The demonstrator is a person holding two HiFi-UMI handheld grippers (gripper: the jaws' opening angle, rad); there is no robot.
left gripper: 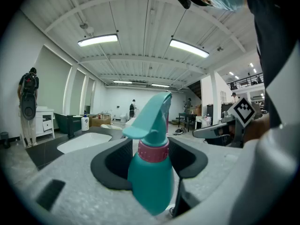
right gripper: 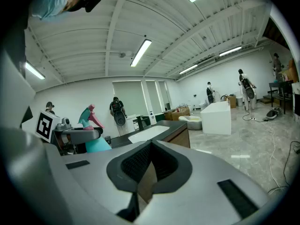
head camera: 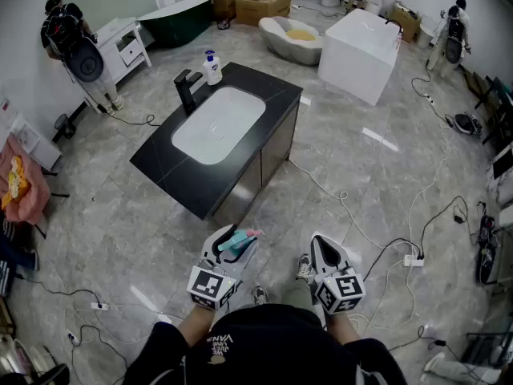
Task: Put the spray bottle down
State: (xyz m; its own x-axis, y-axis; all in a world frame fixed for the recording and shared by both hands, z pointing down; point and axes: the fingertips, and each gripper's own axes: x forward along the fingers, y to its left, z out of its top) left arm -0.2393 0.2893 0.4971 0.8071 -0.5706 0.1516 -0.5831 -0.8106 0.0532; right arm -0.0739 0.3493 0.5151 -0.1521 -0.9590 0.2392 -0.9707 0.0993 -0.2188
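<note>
L gripper (head camera: 232, 239): jaws stand wide, clamped on body of teal spray bottle (left gripper: 151, 172), pads either side below its pink collar (left gripper: 153, 151). Bottle upright btwn jaws, nozzle to the left in left gripper view. Bottle held off the floor (head camera: 377, 183), near front corner of black vanity counter (head camera: 172, 175), not on it. R gripper (head camera: 319, 243): jaws drawn together at tips, nothing btwn them, beside L gripper. On counter: white sink (head camera: 220, 123), black faucet (head camera: 187, 91), pump bottle (head camera: 212, 68) at far end
</note>
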